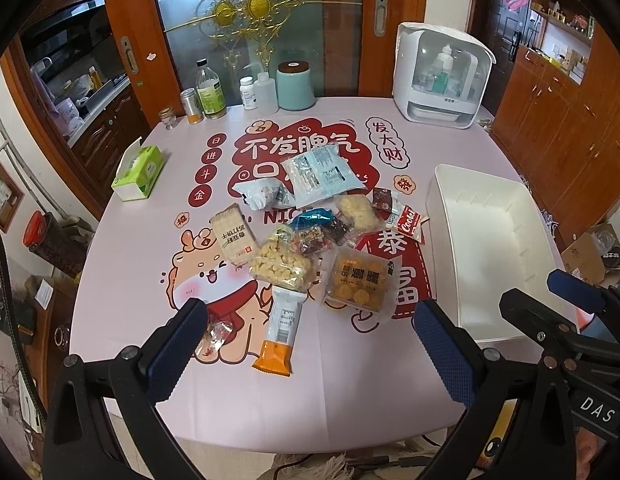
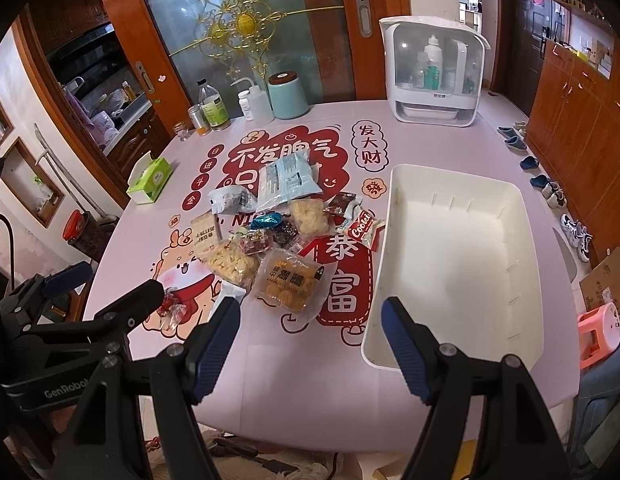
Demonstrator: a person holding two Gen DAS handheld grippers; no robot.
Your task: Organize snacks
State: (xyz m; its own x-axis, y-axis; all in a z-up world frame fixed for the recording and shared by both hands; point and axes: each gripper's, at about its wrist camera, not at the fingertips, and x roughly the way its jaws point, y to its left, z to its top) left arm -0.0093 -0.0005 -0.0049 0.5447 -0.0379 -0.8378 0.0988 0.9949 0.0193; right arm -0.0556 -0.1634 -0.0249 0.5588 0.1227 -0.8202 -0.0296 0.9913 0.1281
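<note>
Both hand-held grippers hover over the near edge of the table [image 1: 350,392], a pink cloth with red cartoon print, pointing down at it. Left hand-held gripper [image 1: 310,344]: jaws wide apart, nothing between the blue pads. Right hand-held gripper [image 2: 310,344]: same, spread wide and empty. Snacks sit in a loose pile mid-table: pale blue flat pouch [image 1: 324,176] at the far side, crumpled white bag [image 1: 259,196] touching its left edge, clear pack of pale crackers [image 1: 233,238] on the left, clear bag of small yellow puffs [image 1: 279,266] beside it, clear pack of round orange-yellow biscuits [image 1: 360,280] on the near right, long white bar wrapper with orange end [image 1: 279,332] sticking out nearest the left gripper. Red-and-white "Cookie" packet [image 1: 408,224] lies between the pile and the bin. Small clear-wrapped red candy [image 1: 213,340] sits apart, just past the left gripper's left finger. White rectangular plastic bin [image 2: 506,216] is on the right of the pile, nothing in it. Far edge of table: green tissue box [image 1: 139,172], mint ceramic canister with brown lid [image 1: 294,86], bottles, white lidded cabinet box [image 1: 442,76].
</note>
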